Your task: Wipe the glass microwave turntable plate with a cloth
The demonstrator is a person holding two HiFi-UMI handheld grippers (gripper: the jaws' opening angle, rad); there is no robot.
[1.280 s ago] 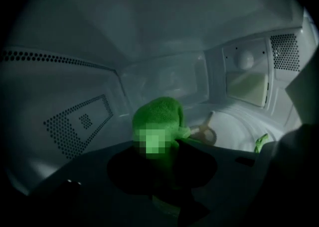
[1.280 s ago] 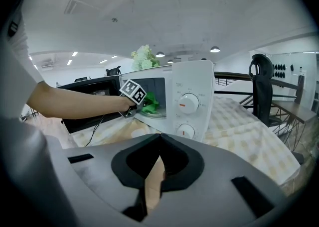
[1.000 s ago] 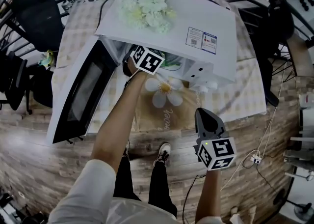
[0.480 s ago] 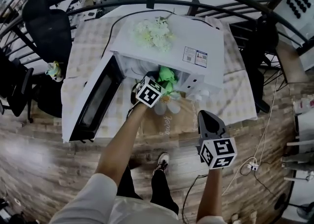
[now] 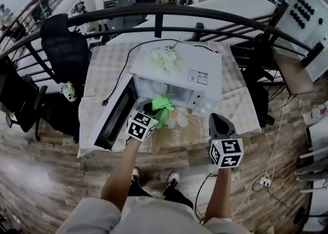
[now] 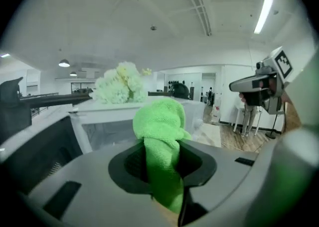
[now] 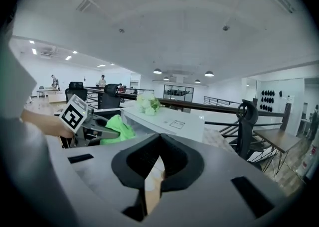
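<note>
Ideally the cloth (image 6: 160, 131) is laid flat on the glass and swept in circles, so the left hand-held gripper (image 5: 152, 111), which pinches the green cloth tight, should enter low through the mouth of the open microwave (image 5: 189, 71). It hangs just in front of that opening, above the worktop (image 5: 105, 69) and beside the swung-open door (image 5: 117, 117). The turntable plate itself cannot be made out; I judge it sits inside the cavity. The right hand-held gripper (image 7: 152, 169), pressed together and empty, is well apart.
</note>
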